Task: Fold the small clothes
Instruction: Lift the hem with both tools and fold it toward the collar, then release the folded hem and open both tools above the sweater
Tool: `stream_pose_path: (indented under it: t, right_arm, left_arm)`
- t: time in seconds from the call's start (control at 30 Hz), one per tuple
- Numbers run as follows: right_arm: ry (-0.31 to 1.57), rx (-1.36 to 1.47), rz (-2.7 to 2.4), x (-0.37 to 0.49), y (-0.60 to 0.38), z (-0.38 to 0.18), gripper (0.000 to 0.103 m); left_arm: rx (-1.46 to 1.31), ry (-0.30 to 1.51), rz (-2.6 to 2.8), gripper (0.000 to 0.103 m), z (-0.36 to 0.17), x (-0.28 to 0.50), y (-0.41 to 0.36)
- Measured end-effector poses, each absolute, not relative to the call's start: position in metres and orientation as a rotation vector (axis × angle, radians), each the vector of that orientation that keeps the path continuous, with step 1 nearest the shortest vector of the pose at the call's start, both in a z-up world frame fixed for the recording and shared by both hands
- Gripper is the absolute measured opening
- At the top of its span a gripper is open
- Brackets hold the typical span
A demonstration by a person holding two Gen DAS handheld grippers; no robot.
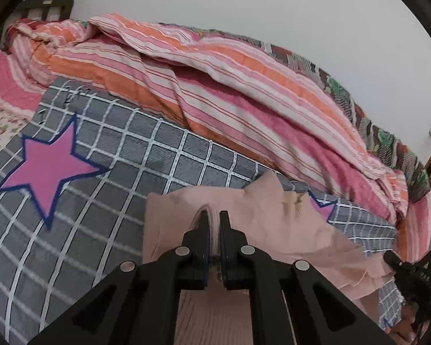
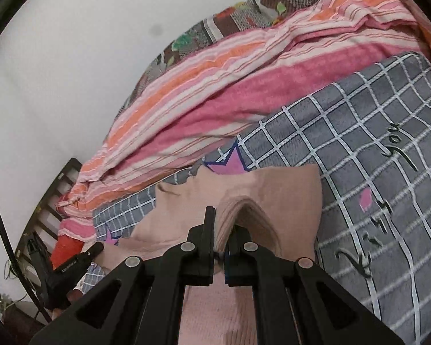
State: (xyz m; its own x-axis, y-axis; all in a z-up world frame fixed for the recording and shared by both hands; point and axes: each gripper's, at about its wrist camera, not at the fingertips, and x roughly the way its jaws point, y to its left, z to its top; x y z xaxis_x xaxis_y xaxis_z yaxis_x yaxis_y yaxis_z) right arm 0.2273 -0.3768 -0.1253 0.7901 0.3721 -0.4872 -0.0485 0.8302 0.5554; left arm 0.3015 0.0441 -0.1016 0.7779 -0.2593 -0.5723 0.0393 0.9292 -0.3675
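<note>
A small pale pink knit garment is stretched between both grippers above a grey checked blanket. My left gripper is shut on a pinched fold of the pink garment, which bunches between its black fingers. In the right wrist view my right gripper is shut on another edge of the same pink garment, where ribbed knit bulges up around the jaws. The other gripper shows at the edge of each view, on the right in the left wrist view and on the left in the right wrist view.
A bunched pink and orange striped quilt lies along the far side of the bed against a white wall. Large pink stars and black script mark the grey blanket. A dark headboard and slatted footboard bound the bed.
</note>
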Motion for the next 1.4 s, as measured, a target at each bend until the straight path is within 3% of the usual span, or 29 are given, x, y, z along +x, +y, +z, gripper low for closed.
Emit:
stream_pose_path:
  t: [0.27, 0.3, 0.43, 0.5, 0.7, 0.8, 1.13, 1.4]
  right_arm:
    - [0.686, 0.497, 0.184, 0.278, -0.372, -0.141, 0.005]
    - [0.692, 0.498, 0.18, 0.282, -0.372, -0.144, 0.009]
    - [0.707, 0.492, 0.182, 0.287, -0.372, -0.151, 0.028]
    - [0.706, 0.48, 0.202, 0.279, -0.372, -0.15, 0.033]
    - [0.709, 0.423, 0.228, 0.221, -0.371, -0.14, 0.035]
    - [0.717, 0.372, 0.224, 0.186, -0.371, -0.141, 0.045]
    - [0.819, 0.325, 0.26, 0.099, -0.363, -0.179, 0.046]
    - [0.816, 0.522, 0.241, 0.121, -0.371, -0.199, 0.048]
  left_arm:
    - [-0.369, 0.719, -0.156, 0.008, -0.115, 0.342, 0.036]
    - [-0.382, 0.724, -0.156, 0.013, -0.116, 0.345, 0.037]
    - [-0.404, 0.693, -0.167, 0.062, -0.114, 0.338, 0.045]
    - [-0.391, 0.674, -0.172, 0.063, -0.111, 0.329, 0.047]
    - [-0.334, 0.697, -0.19, 0.064, -0.106, 0.282, 0.054]
    - [-0.286, 0.705, -0.173, 0.067, -0.11, 0.249, 0.06]
    - [-0.422, 0.844, -0.267, 0.068, -0.162, 0.167, 0.077]
    - [-0.47, 0.812, -0.271, 0.066, -0.169, 0.192, 0.07]
